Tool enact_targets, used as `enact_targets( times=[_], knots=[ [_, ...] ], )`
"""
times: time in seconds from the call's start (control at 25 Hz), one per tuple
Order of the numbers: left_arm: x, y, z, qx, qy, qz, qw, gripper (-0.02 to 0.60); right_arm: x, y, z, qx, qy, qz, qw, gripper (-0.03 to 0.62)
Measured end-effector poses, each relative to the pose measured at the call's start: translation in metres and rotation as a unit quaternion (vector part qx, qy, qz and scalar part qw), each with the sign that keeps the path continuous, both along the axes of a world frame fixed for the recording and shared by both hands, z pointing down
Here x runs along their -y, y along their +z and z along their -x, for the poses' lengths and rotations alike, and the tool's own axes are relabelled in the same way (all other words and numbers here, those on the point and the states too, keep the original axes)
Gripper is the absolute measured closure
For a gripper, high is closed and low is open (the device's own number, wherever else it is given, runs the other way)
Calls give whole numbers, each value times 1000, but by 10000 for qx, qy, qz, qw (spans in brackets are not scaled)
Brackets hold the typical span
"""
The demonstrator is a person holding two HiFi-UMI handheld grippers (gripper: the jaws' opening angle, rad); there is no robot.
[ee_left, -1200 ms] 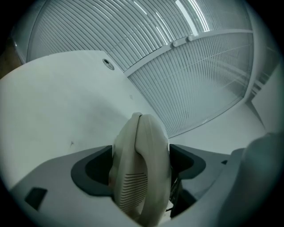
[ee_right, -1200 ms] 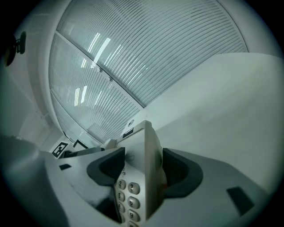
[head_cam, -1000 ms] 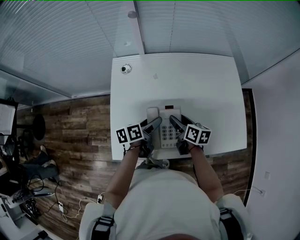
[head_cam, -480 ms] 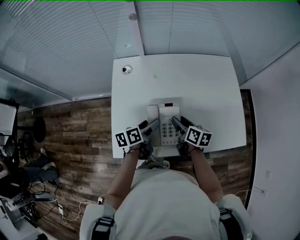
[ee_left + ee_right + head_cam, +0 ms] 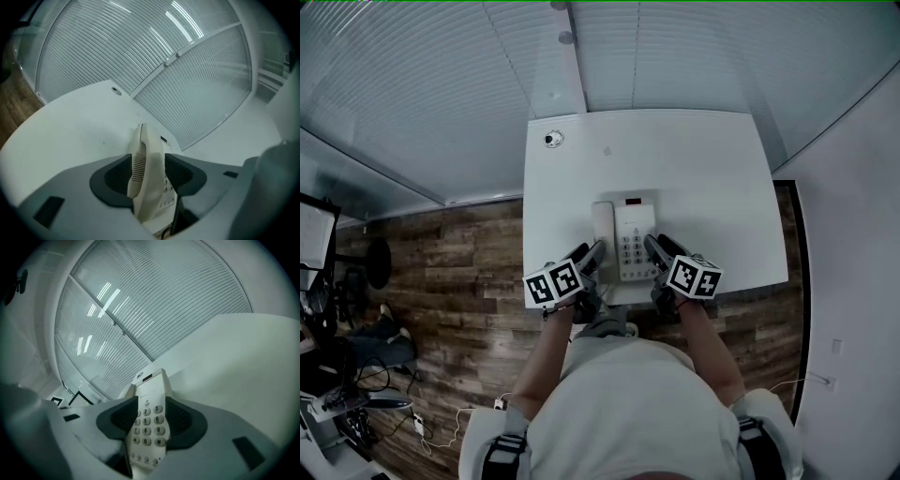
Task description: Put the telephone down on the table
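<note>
**Phone flat on table, a gripper on each flank, both jaws closing**

The left gripper (image 5: 592,251) sits just beside the handset side of the telephone (image 5: 625,239). Its jaws are half spread and closing. Its own view shows the handset edge in the gap, but the pads don't look clamped on it.

The telephone lies flat on the white table (image 5: 703,169), close to the near edge. Its long axis runs straight away from the person, with the handset on the left and the keypad on the right.

The right gripper (image 5: 656,246) sits just beside the keypad side. Its jaws are also closing, with the keypad showing in the gap and no firm pinch visible.

Both tools flank the phone's near half about equally and point along its length. The put-down looks done, so the likely next move is to clear straight back along that axis.
</note>
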State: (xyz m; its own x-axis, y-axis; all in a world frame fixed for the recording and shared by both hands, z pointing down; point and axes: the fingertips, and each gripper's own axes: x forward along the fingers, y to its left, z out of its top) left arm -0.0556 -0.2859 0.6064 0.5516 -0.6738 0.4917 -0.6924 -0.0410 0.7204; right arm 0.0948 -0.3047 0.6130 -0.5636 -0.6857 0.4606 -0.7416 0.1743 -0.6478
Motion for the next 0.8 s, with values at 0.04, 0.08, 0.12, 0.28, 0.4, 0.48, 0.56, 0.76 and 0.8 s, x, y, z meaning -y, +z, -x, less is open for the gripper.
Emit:
enact_targets(
  times=[0.04,0.08,0.12,0.28,0.4,0.48,0.56,0.76,0.8],
  knots=[
    [-4,-2,1,24,-19,-20,10000,364,-4,-2,0,-16,-7,-26,10000,406],
    [-8,-4,1,47,-37,-42,10000,369,-8,-5,0,-34,-15,-53,10000,416],
    [-12,-6,1,77,-53,-67,9999,373,-12,-7,0,-49,-21,-82,10000,427],
    [-29,-11,1,193,-117,-168,9996,427,-30,-15,0,-71,-51,-194,9998,471],
    [-43,-14,-1,279,-146,-228,9992,466,-44,-21,-1,-49,-68,-285,9996,494],
    [-52,-16,-3,310,-144,-245,9991,485,-53,-27,0,-17,-113,-356,9993,508],
    [-62,-17,-6,299,-154,-246,9991,499,-63,-34,1,15,-186,-419,9989,529],
    [-86,-21,-16,370,-157,-306,9987,528,-89,-44,-1,-105,-357,-569,9977,550],
    [-91,-22,-19,376,-146,-323,9987,531,-94,-44,-1,-140,-397,-580,9974,555]
  ],
)
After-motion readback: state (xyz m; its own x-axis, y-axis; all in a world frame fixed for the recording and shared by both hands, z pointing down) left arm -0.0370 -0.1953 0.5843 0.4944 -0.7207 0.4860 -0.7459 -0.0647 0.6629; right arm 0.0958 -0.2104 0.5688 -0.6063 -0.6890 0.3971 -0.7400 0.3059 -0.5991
